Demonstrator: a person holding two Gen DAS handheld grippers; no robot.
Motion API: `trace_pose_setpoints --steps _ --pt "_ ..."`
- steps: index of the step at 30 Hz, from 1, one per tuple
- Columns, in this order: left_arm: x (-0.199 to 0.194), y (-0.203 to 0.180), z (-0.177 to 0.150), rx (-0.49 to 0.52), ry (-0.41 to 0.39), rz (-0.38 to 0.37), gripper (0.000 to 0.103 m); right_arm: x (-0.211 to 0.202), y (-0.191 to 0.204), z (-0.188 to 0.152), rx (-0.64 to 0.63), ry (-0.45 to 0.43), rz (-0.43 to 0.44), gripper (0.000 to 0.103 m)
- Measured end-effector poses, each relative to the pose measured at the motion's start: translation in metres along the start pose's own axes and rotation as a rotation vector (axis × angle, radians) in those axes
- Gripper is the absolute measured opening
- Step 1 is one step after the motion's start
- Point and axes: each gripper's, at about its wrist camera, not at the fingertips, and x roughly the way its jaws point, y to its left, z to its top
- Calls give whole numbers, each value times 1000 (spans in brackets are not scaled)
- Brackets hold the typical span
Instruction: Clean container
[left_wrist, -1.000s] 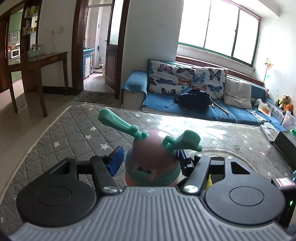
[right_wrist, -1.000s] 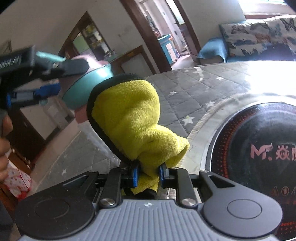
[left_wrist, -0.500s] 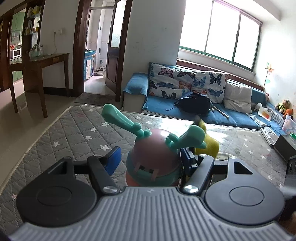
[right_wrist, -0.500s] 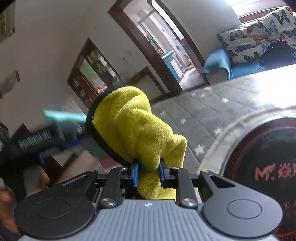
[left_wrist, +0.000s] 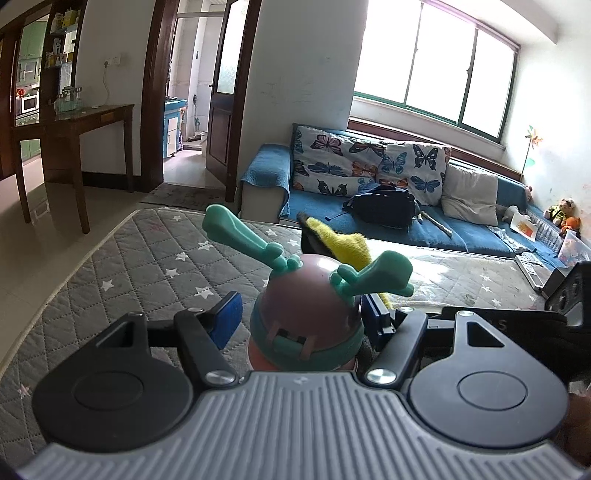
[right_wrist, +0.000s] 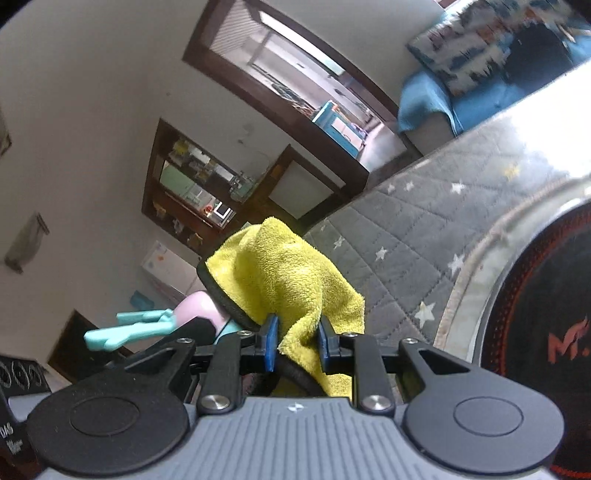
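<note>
The container (left_wrist: 308, 314) is a pink dome with a teal band and two teal antlers. It sits upright between the fingers of my left gripper (left_wrist: 299, 319), which is shut on it above the quilted table. My right gripper (right_wrist: 295, 345) is shut on a yellow cloth (right_wrist: 284, 273) with a black edge. The cloth (left_wrist: 347, 245) lies against the far right side of the dome's top. In the right wrist view the container (right_wrist: 192, 312) shows to the left, just beyond the cloth.
A grey quilted cover with white stars (left_wrist: 147, 266) spans the table. A black induction cooker (right_wrist: 535, 314) lies at the right. A blue sofa (left_wrist: 406, 221) with cushions and a black bag stands behind. A wooden desk (left_wrist: 70, 122) is at far left.
My right gripper has swung the yellow cloth up and left onto the top of the container. The container in my left gripper has stayed nearly still.
</note>
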Motion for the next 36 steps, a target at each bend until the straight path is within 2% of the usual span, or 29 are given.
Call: trace_pose_setpoints --steps 9,21,27,36 --pt "2 0 0 -1 8 -8 69 17 -14 -2 35 8 -43 21" --pt "8 -3 -6 21 23 3 70 36 -34 -19 39 83 -125 21" --pt "5 2 -5 13 26 3 70 39 -29 -24 -54 118 -187 21" --pt "7 10 -4 2 52 16 70 32 -16 -36 -148 160 -204 21"
